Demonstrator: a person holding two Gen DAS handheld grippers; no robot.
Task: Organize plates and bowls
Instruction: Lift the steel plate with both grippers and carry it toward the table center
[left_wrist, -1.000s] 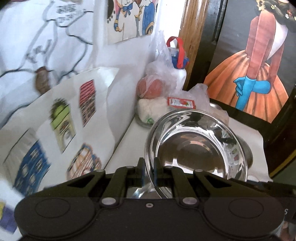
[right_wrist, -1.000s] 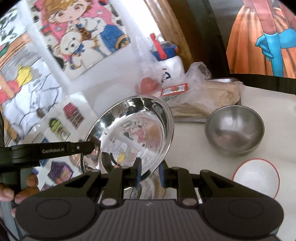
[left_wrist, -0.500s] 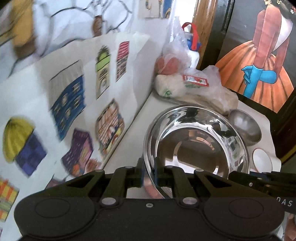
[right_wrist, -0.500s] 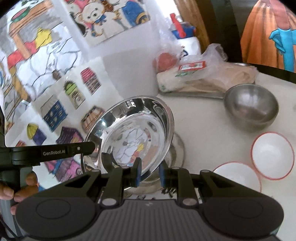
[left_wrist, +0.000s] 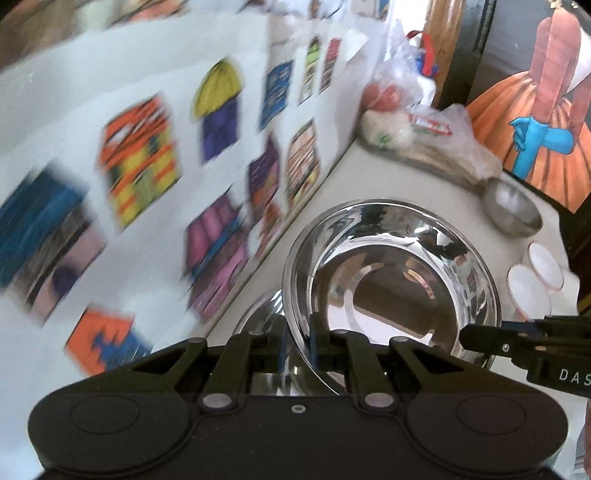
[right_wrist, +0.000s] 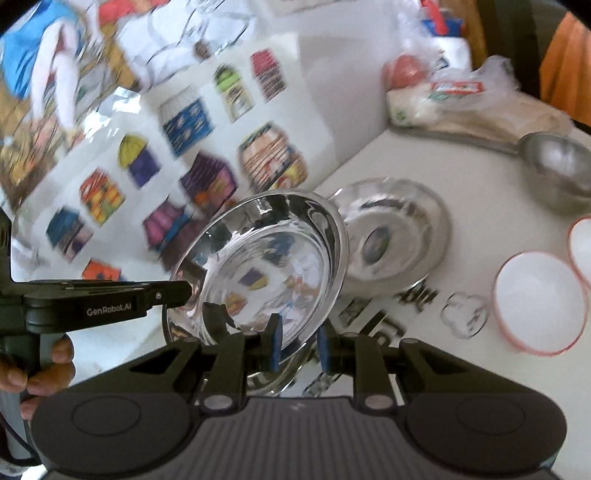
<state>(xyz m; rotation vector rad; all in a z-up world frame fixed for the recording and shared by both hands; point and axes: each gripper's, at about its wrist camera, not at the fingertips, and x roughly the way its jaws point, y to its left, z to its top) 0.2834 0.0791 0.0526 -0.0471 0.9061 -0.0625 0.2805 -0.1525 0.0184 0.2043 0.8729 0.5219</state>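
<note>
A shiny steel bowl (left_wrist: 399, 273) is held tilted in the air by both grippers. My left gripper (left_wrist: 295, 343) is shut on its near rim. My right gripper (right_wrist: 297, 341) is shut on the opposite rim of the steel bowl (right_wrist: 266, 273); it also shows at the right in the left wrist view (left_wrist: 480, 338). A steel plate (right_wrist: 399, 236) lies on the white table (right_wrist: 461, 177) just beyond the bowl. A smaller dull steel bowl (right_wrist: 557, 166) sits further back. Two white bowls with red rims (right_wrist: 535, 306) sit at the right.
A wall covered with coloured drawings (left_wrist: 147, 155) runs along the table's left edge. Plastic bags of food on a tray (left_wrist: 424, 133) and a white bottle (right_wrist: 447, 44) stand at the far end. A painted panel (left_wrist: 546, 110) stands behind them.
Both grippers have pulled back and lifted with the steel bowl, tilting down. The plate and white bowls on the table have come into view.
</note>
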